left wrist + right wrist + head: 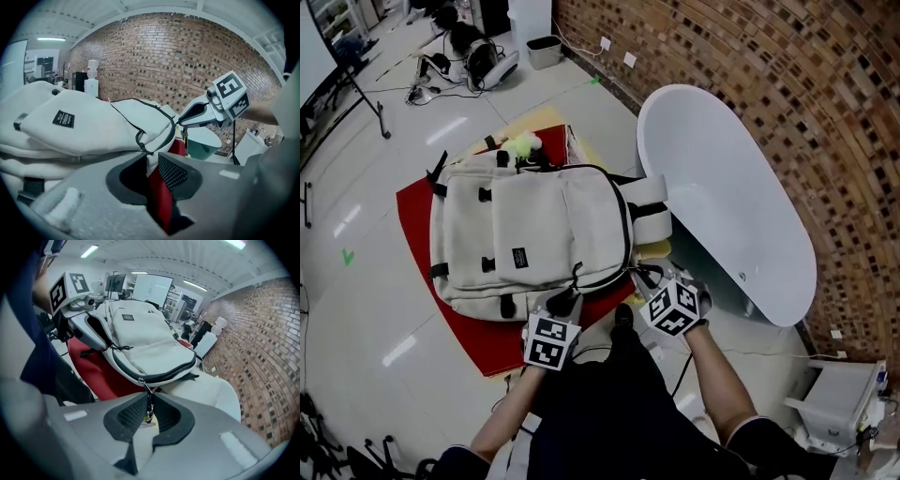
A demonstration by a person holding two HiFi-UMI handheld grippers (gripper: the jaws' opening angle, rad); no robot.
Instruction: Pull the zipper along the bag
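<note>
Tile floor (pixel 356 309), brick wall (pixel 750 75) rt, red mat (pixel 417 225) under backpack (pixel 534 234).

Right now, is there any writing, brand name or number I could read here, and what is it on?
Black label on the backpack: pale print, too small to read.
Marker cubes: black-and-white square patterns, no words.
Nothing else carries readable text.

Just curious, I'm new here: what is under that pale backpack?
A red mat lies under the backpack, showing past its left and near edges. Whatever lies beneath the bag's middle is covered.
</note>
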